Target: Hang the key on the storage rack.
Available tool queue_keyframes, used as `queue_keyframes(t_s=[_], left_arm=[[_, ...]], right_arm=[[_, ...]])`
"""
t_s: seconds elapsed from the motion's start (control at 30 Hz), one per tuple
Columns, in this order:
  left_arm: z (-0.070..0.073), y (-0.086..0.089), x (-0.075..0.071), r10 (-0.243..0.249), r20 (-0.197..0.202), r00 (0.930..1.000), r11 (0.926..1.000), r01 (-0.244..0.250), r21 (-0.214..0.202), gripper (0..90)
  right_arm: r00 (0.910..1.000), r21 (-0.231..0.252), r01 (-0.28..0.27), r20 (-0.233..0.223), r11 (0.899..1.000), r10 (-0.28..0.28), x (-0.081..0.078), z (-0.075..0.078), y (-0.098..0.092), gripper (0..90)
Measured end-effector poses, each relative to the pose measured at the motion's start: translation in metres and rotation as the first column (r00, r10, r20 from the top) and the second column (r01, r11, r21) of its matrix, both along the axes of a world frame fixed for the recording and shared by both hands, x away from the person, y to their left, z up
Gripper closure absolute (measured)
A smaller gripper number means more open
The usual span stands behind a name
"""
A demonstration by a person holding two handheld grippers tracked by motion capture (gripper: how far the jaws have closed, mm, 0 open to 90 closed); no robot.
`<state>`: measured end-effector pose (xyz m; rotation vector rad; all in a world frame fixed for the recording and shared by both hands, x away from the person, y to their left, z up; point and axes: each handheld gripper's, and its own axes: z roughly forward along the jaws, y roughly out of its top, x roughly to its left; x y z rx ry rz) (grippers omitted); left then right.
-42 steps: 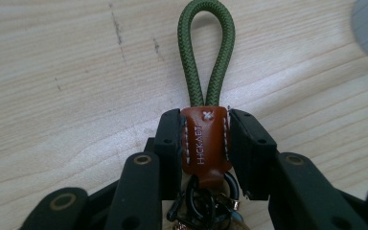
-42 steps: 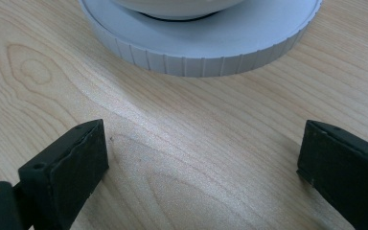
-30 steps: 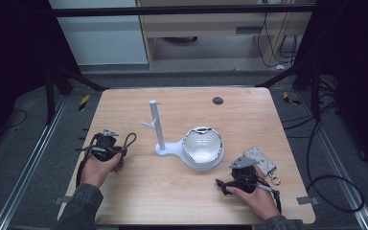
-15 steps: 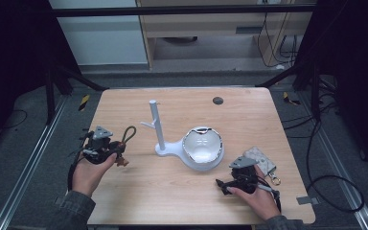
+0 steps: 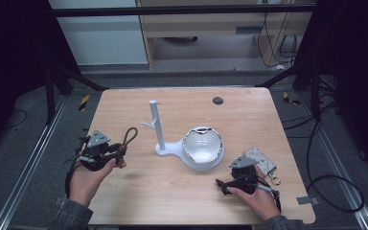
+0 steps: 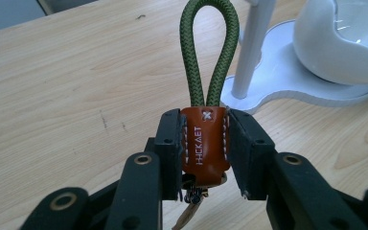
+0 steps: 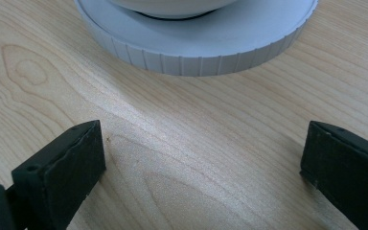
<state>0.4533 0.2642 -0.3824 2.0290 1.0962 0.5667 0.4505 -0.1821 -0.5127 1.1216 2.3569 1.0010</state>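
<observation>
We see stand with bowl mid-counter, bowl right of post. Keychain strap in left tool, left of stand, above counter. Pouch right of bowl, just behind right tool. Small disc near far edge.

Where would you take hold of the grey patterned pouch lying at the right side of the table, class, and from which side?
Grip the grey pouch across its flat body, coming down from above. It lies flat on the table, so its edges offer little from the side. Avoid the metal clip at its near corner, which would swing. The right claw, open beside it, is nearest; the left claw already holds the keychain.
</observation>
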Motion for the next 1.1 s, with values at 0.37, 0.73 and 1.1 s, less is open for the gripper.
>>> queue_keyframes(t_s=[0.37,0.73,1.1], left_arm=[[0.009,-0.006,-0.018,-0.04,0.041,0.9984,0.9984,0.042,-0.04,66.2],[0.018,-0.014,-0.029,-0.071,0.078,0.9944,0.9949,0.076,-0.066,66.2],[0.036,-0.036,-0.032,-0.118,0.127,0.9848,0.9887,0.129,-0.077,66.2]], right_arm=[[1.0,0.002,0.0,0.001,1.0,0.0,0.0,0.0,0.0,1.4],[1.0,0.002,0.004,0.0,1.0,-0.004,0.0,0.0,0.0,1.4],[1.0,-0.002,0.004,0.003,1.0,-0.004,0.0,0.0,0.0,1.4]])
